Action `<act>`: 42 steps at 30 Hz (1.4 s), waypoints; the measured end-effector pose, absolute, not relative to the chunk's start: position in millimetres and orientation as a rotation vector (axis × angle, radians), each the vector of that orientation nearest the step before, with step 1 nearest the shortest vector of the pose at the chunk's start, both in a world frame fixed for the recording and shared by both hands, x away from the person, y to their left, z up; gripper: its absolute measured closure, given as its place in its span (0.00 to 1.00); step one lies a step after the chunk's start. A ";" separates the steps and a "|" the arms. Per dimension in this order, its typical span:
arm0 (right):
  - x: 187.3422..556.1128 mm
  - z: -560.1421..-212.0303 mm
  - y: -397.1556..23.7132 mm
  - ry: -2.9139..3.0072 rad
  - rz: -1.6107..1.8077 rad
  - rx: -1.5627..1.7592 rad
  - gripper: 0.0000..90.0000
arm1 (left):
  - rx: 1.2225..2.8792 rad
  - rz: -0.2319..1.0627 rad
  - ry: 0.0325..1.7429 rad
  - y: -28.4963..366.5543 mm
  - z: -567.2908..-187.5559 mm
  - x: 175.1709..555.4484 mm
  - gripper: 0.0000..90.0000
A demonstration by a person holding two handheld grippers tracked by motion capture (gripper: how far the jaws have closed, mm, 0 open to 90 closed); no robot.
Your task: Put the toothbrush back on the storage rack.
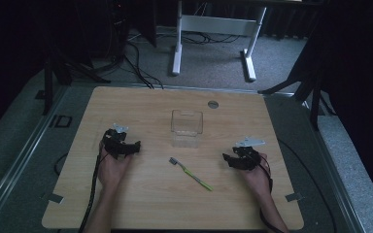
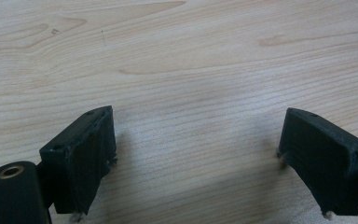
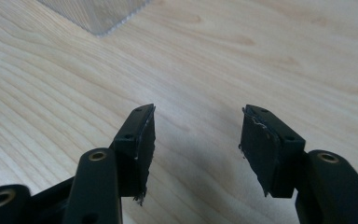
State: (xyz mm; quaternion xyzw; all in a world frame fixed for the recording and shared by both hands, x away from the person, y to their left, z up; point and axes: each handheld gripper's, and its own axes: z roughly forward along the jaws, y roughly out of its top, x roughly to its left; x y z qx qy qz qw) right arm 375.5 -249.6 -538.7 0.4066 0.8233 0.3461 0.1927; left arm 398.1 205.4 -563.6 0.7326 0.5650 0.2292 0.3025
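The left tool (image 1: 137, 146) and right tool (image 1: 226, 158) both rest on the tabletop (image 1: 141, 204) with jaws spread, gripping nothing. A toothbrush (image 1: 190, 174) lies between them toward the near edge. A clear box (image 1: 187, 127) stands mid-tabletop beyond it.

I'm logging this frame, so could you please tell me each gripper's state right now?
Left gripper: open, nothing between its jaws.
Right gripper: open, nothing between its jaws.
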 end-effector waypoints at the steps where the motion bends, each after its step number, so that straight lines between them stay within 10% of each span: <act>1: 374.7 -536.2 -247.7 2.300 0.959 1.125 0.51 | 1.943 0.608 1.498 205.4 -563.5 398.1 0.13; 42: 354.6 -469.0 -202.4 2.369 1.021 0.985 0.66 | 1.934 0.613 1.513 204.8 -563.6 396.2 0.13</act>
